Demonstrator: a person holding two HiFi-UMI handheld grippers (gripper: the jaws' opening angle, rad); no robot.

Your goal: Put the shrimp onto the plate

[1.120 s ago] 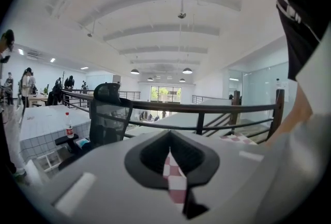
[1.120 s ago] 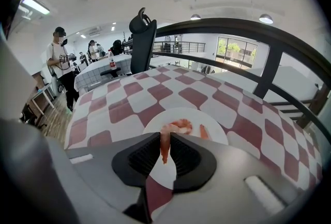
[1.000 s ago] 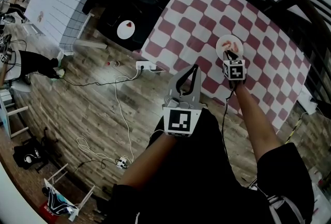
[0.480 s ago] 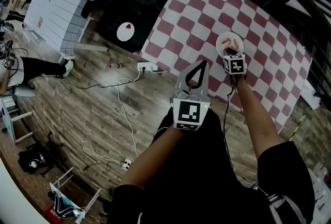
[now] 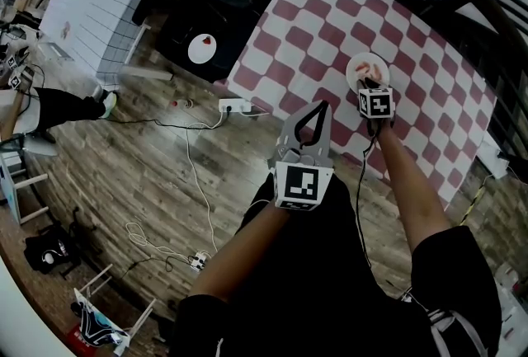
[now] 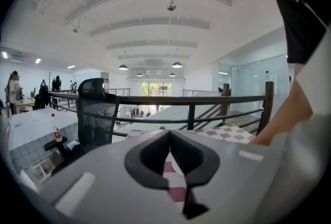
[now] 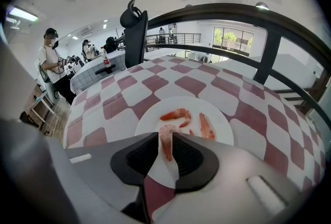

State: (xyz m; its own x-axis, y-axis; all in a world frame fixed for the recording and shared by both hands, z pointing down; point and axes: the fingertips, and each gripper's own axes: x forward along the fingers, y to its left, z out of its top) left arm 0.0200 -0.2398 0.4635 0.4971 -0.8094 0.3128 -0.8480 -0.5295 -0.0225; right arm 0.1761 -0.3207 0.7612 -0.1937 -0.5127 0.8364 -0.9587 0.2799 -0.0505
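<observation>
Near rim of plate [image 7: 220, 114] out of sight behind right hand-held gripper [image 7: 166, 140]

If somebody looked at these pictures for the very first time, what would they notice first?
The pink shrimp pinched in the right gripper grabs the eye first, held at the near edge of a white plate. More shrimp already lie on that plate. It sits on a red-and-white checked tablecloth, with a dark railing just behind.
</observation>
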